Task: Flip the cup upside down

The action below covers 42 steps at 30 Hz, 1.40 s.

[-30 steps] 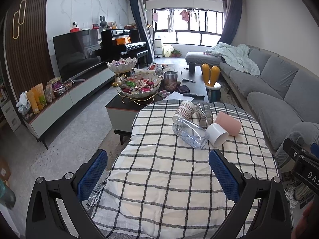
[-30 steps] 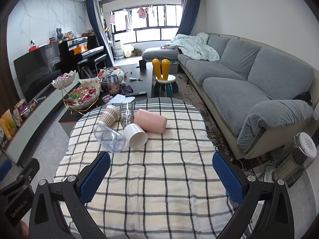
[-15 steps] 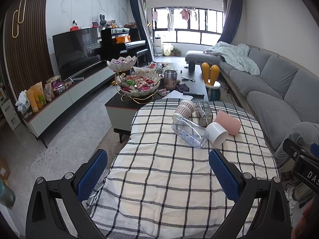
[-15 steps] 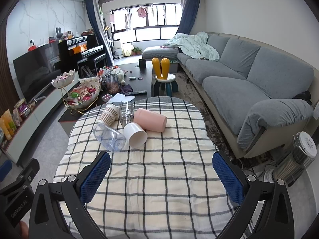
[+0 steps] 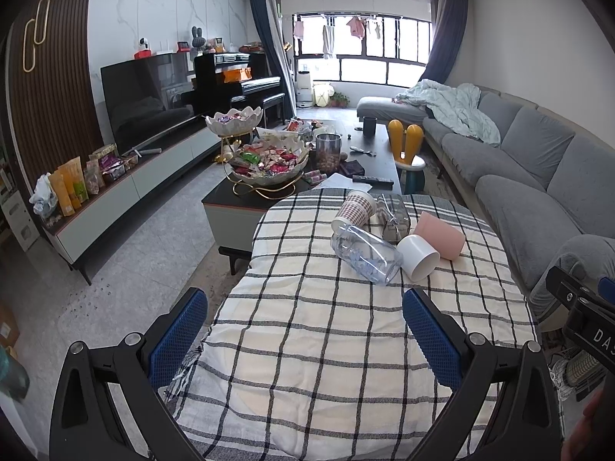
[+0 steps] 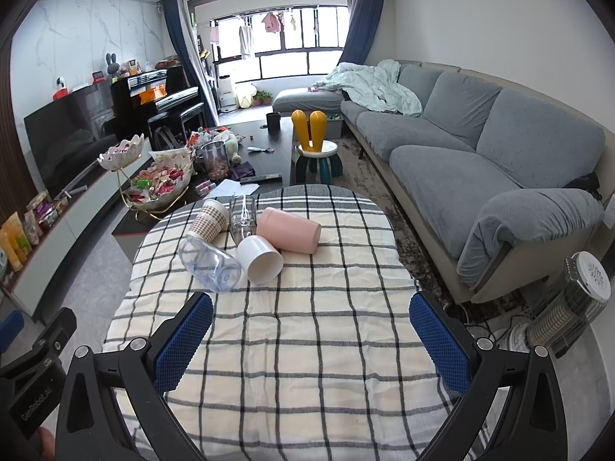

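Note:
Several cups lie on their sides in a cluster at the far end of a checked tablecloth point(image 5: 307, 345): a white cup point(image 5: 418, 257), a pink cup point(image 5: 442, 233), a clear plastic cup point(image 5: 365, 255), a checked paper cup point(image 5: 353, 210) and a clear glass point(image 5: 394, 217). In the right wrist view they show as the white cup point(image 6: 261, 259), pink cup point(image 6: 290, 230), clear plastic cup point(image 6: 209, 263), paper cup point(image 6: 207, 223) and glass point(image 6: 242, 219). My left gripper point(image 5: 305, 340) and right gripper point(image 6: 311, 342) are both open and empty, well short of the cups.
A dark coffee table point(image 5: 246, 201) with snack bowls stands just beyond the table. A grey sofa point(image 6: 480, 161) runs along the right. A small heater point(image 6: 569, 307) stands on the floor at the right. A TV cabinet point(image 5: 115, 192) lines the left wall.

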{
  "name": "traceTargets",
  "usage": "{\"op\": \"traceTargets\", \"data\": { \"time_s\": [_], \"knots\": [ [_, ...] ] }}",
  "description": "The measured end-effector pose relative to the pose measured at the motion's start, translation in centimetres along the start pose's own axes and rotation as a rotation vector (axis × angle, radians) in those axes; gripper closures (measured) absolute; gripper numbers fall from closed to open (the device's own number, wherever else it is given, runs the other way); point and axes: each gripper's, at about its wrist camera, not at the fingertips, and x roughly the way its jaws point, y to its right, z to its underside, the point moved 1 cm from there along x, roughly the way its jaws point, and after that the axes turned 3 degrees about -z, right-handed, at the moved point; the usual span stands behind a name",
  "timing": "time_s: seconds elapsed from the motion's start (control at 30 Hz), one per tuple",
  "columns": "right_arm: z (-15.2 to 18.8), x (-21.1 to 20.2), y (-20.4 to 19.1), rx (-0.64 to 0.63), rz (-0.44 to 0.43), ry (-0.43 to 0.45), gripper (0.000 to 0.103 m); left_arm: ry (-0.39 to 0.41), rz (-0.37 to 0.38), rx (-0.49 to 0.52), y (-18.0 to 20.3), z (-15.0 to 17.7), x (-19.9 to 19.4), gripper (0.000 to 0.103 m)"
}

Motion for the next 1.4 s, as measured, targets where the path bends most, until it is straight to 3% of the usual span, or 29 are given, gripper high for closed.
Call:
{"op": "traceTargets", "data": {
  "time_s": [0.47,0.9,1.07,1.4],
  "knots": [
    [0.0,-0.4,0.1,-0.006,-0.005,-0.009,0.000,-0.008,-0.008,-0.004,0.2,0.2,0.2,0.000],
    [-2.9,5.1,-1.5,-0.048,-0.033,-0.043,0.000,-0.041,-0.073,-0.059,0.4,-1.7,4.2,0.000],
    [-4.5,8.5,-2.1,-0.079,-0.072,-0.086,0.000,-0.040,-0.092,-0.081,0.7,-2.5,6.1,0.000],
    [-6.7,19.0,-3.5,-0.165,-0.169,-0.282,0.001,-0.087,-0.159,-0.134,2.7,-3.3,12.3,0.000]
  ]
}}
